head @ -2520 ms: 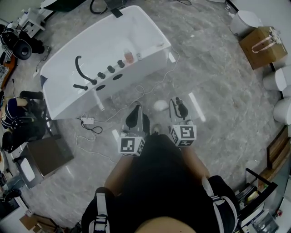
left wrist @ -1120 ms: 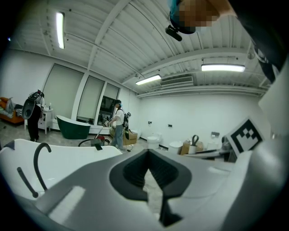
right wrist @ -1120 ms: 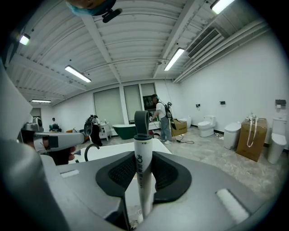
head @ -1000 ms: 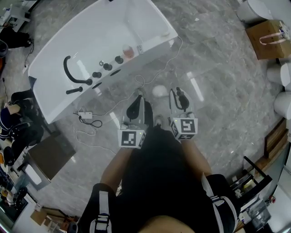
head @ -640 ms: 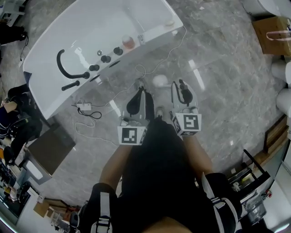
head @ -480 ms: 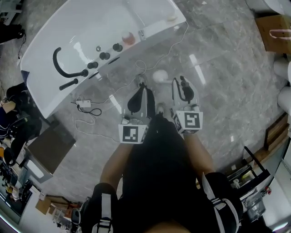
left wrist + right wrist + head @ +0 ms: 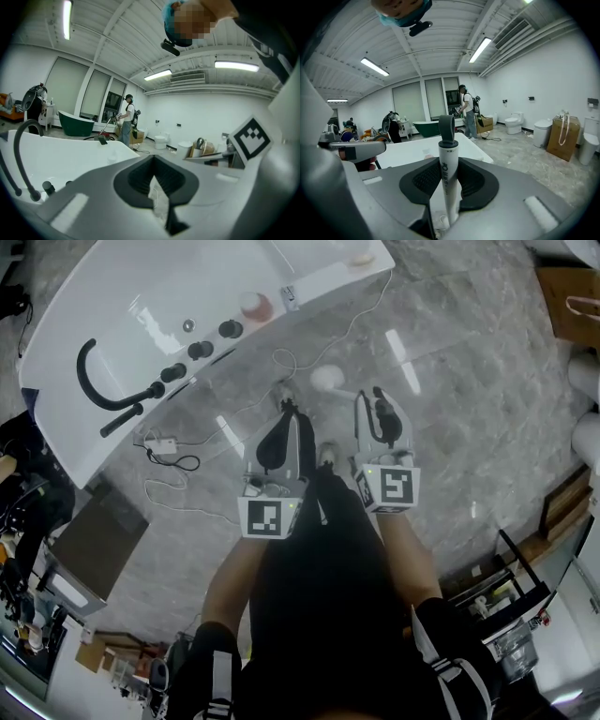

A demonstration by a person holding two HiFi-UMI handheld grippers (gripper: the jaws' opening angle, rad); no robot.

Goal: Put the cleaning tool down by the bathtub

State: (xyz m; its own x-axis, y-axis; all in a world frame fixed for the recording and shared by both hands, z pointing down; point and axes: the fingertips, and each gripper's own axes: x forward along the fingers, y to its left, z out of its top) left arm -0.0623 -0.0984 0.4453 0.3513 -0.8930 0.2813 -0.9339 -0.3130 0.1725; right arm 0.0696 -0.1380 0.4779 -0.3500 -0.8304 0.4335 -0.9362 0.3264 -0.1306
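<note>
The white bathtub [image 7: 169,296] fills the upper left of the head view, with a black faucet [image 7: 94,381] on its rim. My right gripper [image 7: 380,418] is shut on the cleaning tool's white handle [image 7: 447,159], which stands upright between the pads with a grey loop on top. The tool's round white head [image 7: 325,378] is low over the floor near the tub's side. My left gripper [image 7: 278,442] is beside it, shut with nothing in it; its pads [image 7: 136,180] leave only a thin slit. The tub [image 7: 70,159] lies just beyond both grippers.
A white cable [image 7: 309,343] and a small adapter [image 7: 157,443] lie on the grey marble floor by the tub. A grey flat device [image 7: 89,540] sits at the left, and a cardboard box [image 7: 572,296] at the right. Toilets [image 7: 515,122] and a person [image 7: 466,110] are far off.
The view has swung, so the tub sits higher and further left in the frame. Both grippers have come a little nearer the tub's side. The right one still holds the tool.
</note>
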